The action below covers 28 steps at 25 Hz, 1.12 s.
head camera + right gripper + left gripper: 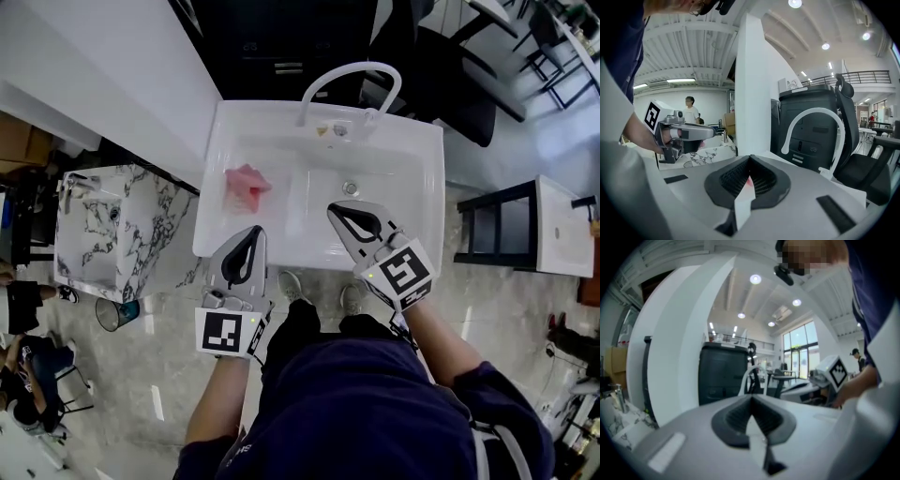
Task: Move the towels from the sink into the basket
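Observation:
A crumpled pink towel (247, 186) lies in the left part of the white sink (424, 150). In the head view my left gripper (254, 229) hovers at the sink's front edge, just short of the towel and a little to its right, jaws shut and empty. My right gripper (334, 208) reaches over the basin near the drain (351, 187), also shut with nothing held. In the left gripper view the jaws (751, 398) meet at their tips. In the right gripper view the jaws (750, 158) are together, and a sliver of the pink towel (749, 182) shows through the slit behind them.
A white arched faucet (349, 80) stands at the sink's back edge. Left of the sink is a marble-patterned basin unit (103, 225) with a small bin (117, 314) below. A black chair (450, 89) sits behind, and a black-framed stand (511, 225) at the right.

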{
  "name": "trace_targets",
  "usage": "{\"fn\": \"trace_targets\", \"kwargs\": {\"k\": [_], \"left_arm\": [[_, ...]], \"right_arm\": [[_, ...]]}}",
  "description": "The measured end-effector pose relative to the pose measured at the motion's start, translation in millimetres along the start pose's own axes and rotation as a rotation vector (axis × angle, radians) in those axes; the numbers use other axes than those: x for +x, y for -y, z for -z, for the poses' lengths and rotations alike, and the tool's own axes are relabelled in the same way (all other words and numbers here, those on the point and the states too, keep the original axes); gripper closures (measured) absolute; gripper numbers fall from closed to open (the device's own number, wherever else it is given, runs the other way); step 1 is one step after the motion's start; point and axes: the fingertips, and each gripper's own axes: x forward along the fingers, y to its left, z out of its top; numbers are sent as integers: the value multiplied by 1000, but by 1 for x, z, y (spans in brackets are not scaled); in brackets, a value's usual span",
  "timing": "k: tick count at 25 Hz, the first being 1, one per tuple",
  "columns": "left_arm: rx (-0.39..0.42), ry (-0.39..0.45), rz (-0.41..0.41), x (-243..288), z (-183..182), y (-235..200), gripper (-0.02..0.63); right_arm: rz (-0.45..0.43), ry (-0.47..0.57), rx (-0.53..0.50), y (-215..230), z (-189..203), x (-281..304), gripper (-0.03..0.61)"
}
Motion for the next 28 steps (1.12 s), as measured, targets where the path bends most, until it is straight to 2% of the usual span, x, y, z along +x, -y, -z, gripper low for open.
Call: {"fn": "trace_targets", "kwargs": {"k": [7,14,28], "left_arm": [[-19,-27,-5,-2,17,-53,611],[-42,-54,-17,-3,37,-97,611],[-90,-99,-16,0,69,-143,611]], "right_arm": [[-4,-24,24,-10,0,62,569],[-38,-75,39,-27,19,119,569],[-77,-140,83,-43,44,184,568]]}}
